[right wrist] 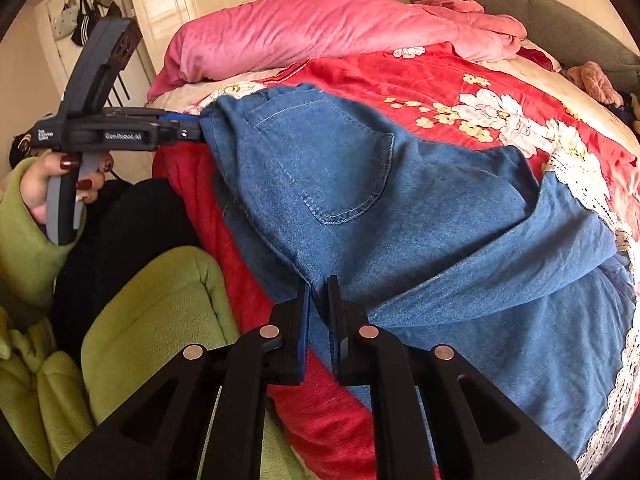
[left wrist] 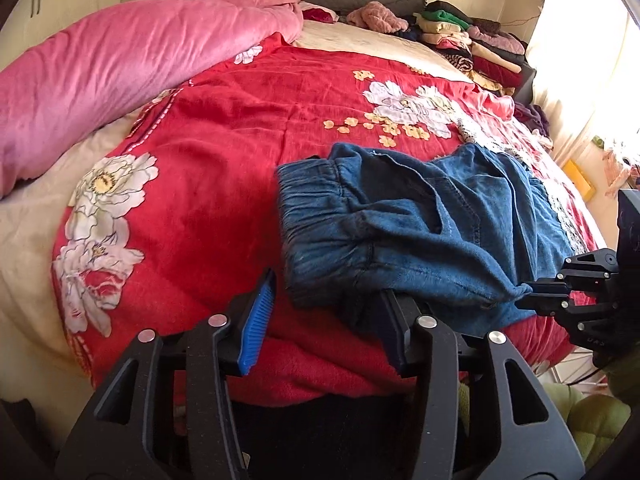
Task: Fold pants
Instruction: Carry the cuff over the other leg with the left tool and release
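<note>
Blue denim pants w/ elastic waistband and lace-trimmed hem [right wrist: 400, 208] lie spread on the red floral bedspread [left wrist: 224, 168], at its near edge, waistband toward the pink quilt [left wrist: 104, 80]. Right claw [right wrist: 319, 292] is clenched on a pinch of denim at the pants' near edge, probably to keep the cloth taut for a fold. Left claw [left wrist: 332, 300] stands released at the waistband end; one blue ribbed pad is clear of the cloth, the other lies under the waistband. Left wrist view shows the gathered waistband and the clothes pile [left wrist: 472, 40] far beyond the pants; right wrist view alone shows the back pocket, lace hem, and the person's hand [right wrist: 60, 184] in a green sleeve on the left tool's handle.
</note>
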A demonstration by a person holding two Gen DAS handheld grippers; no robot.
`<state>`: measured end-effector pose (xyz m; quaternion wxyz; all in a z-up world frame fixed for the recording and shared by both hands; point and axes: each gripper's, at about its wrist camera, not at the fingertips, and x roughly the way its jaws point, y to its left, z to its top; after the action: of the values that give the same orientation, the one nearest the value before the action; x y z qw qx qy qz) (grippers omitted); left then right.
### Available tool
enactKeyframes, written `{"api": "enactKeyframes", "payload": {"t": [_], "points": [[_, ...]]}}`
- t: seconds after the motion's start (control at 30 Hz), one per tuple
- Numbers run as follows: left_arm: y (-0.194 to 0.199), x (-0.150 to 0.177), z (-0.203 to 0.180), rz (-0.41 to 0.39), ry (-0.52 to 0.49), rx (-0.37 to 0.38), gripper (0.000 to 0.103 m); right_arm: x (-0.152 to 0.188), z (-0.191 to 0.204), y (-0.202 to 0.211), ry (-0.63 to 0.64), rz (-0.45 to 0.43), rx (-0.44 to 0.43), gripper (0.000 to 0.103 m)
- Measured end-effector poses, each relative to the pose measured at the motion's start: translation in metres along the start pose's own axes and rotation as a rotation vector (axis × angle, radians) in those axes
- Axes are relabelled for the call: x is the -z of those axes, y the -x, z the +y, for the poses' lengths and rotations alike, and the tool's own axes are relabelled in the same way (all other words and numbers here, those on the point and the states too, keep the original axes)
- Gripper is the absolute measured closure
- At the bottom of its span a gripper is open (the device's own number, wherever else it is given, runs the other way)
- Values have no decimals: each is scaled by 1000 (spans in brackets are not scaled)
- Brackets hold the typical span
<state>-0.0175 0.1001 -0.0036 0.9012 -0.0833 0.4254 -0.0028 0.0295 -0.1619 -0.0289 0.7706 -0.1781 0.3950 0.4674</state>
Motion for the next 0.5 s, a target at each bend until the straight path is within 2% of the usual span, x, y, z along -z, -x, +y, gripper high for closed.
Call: {"api": "enactKeyframes", "payload": {"t": [0.1, 0.23, 0.37, 0.5], "points": [[11, 5, 5, -1, 10, -15, 53, 2, 3, 0, 1, -4, -6, 95], [28, 5, 8, -34, 30, -31, 53, 4, 1, -4, -16, 3, -21, 95], [31, -13, -23, -71, -41, 17, 62, 6, 4, -7, -18, 14, -28, 95], [2, -22, -58, -13, -135, 59, 68, 8, 5, -3, -20, 17, -40, 92]]}}
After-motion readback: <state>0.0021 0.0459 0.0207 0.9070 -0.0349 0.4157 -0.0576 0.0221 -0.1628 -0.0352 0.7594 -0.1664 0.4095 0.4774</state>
